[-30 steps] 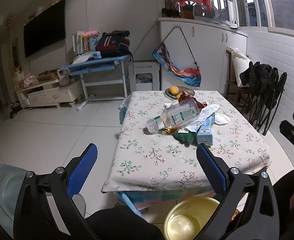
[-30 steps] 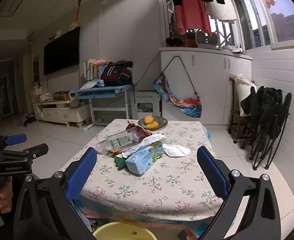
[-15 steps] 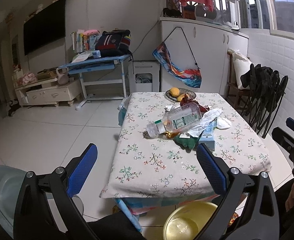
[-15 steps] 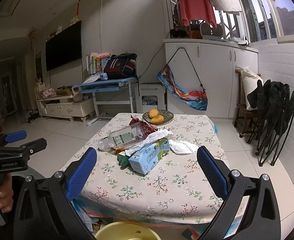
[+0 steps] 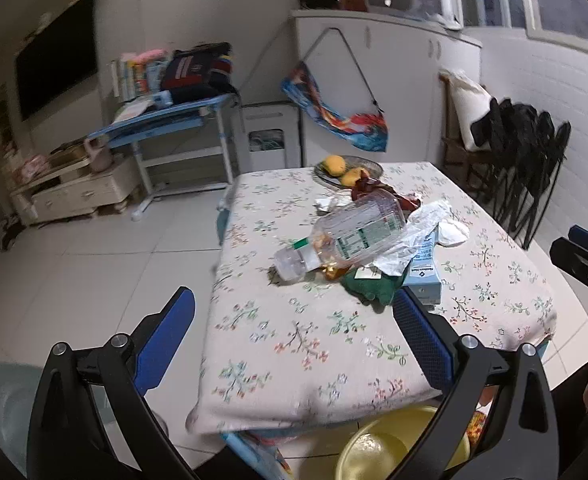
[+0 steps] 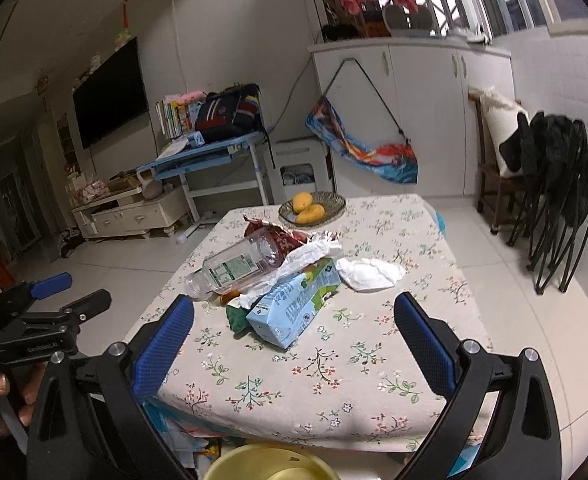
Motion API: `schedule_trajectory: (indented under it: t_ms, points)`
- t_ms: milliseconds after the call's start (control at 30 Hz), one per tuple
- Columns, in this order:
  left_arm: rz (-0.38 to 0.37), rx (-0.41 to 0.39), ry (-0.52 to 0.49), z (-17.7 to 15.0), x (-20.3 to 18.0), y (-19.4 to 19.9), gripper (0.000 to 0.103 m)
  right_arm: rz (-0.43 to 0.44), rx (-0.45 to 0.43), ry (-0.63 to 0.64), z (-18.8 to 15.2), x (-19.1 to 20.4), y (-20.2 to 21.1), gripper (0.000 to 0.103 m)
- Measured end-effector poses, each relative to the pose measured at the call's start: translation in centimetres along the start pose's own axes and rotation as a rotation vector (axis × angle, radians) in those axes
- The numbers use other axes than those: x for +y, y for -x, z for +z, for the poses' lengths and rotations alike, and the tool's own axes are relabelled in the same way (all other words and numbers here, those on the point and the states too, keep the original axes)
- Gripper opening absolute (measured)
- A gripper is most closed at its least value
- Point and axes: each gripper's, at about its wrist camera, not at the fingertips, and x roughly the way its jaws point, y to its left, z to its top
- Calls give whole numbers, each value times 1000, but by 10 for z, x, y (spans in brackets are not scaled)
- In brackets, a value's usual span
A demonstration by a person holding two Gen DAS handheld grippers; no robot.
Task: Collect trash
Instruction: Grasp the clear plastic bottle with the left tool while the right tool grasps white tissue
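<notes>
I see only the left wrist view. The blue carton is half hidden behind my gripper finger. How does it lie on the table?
Observer: The blue carton lies flat on its side; its far end sits under the crumpled white wrapper.
Operator: And is the right gripper holding anything?
Observer: No. The right gripper is open and empty, aimed at the carton.
</notes>
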Motion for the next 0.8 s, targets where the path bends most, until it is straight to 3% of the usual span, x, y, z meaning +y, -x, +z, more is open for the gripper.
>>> schedule_trajectory:
  t_ms: [333,433,700,800]
  points:
    - [-69,74,-123,31,-23,-81,96,45,90,-95,19,-21,-48,95]
    - [-92,80,-204,40,-34,-108,96,69,124,-139,25,-26,-67,92]
    - [-232,130,-363,54,-55,-154,96,106,197,-220,29,-36,-106,87]
    - [-241,160,-411,52,-61,-168,96,115,207,-226,30,-37,-114,84]
